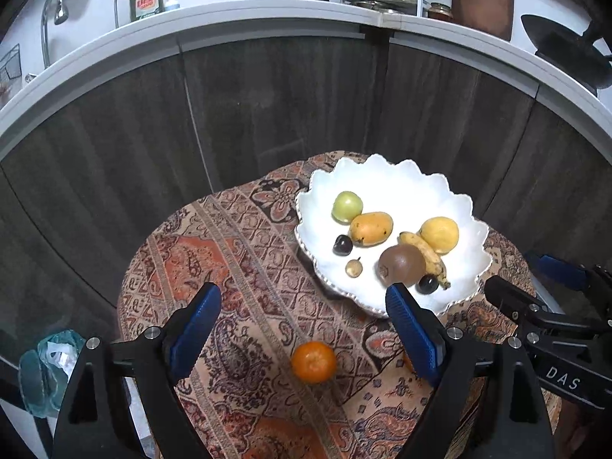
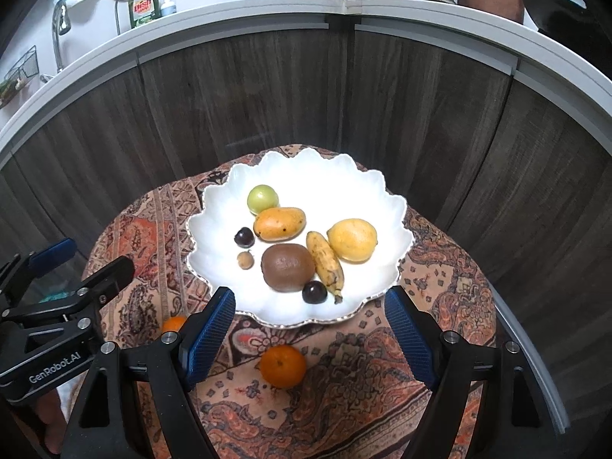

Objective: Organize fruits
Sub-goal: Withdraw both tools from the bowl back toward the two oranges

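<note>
Both pairs of fingers spread, empty, above two loose oranges.

Left gripper (image 1: 302,329) frames one orange (image 1: 313,361); right gripper (image 2: 310,331) the other orange (image 2: 283,366), just before the plate (image 2: 214,206). Lower squarely, close gently at mid-height: round fruit rolls on the table (image 2: 440,283).

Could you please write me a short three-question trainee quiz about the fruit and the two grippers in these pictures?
1. True or false: both round orange tangerines lie inside the scalloped white dish.
2. Which fruit touches the small yellow banana? A) the round green fruit B) the brown fuzzy kiwi C) the small beige berry
3. Fill in: the left gripper and the right gripper are both ____, holding nothing.

Key
1. False: one tangerine and the other tangerine lie on the patterned cloth, nearer the grippers than the dish.
2. B
3. open
</note>
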Motion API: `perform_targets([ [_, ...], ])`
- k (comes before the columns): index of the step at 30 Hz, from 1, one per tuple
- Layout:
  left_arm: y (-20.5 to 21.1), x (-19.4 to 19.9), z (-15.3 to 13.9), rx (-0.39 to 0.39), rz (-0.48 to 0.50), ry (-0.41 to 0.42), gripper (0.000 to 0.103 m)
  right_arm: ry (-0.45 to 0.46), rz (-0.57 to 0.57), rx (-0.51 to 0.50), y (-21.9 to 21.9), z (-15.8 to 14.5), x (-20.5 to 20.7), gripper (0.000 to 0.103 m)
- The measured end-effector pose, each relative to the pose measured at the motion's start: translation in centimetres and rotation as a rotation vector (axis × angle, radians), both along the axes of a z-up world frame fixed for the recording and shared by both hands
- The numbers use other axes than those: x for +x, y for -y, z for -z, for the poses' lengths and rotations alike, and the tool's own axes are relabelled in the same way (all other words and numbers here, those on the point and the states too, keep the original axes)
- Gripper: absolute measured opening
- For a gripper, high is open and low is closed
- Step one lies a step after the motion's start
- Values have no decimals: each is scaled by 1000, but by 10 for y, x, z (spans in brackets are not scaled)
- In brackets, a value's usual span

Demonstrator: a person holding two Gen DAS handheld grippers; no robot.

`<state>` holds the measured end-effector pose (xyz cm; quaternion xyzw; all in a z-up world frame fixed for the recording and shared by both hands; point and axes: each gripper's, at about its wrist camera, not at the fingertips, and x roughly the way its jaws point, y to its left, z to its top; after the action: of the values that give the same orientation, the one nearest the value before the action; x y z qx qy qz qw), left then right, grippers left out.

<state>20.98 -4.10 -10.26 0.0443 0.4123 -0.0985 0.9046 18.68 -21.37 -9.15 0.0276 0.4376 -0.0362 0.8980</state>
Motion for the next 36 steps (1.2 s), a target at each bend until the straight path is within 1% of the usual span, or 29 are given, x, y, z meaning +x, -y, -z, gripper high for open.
perform_targets([
  [6,-8,-4,18,12,-16,-31,88,-19,26,-14,-3,16,-3,81],
  [17,-12,-9,56,16,-21,-72,88,-62,56,-15,-6,59,-7,81],
  [27,-12,-6,90,36,-15,-103,88,-99,42,-51,-14,90,-8,81],
  [36,-7,0,117,47,-2,-150,87,-130,19,-49,-19,112,-6,81],
])
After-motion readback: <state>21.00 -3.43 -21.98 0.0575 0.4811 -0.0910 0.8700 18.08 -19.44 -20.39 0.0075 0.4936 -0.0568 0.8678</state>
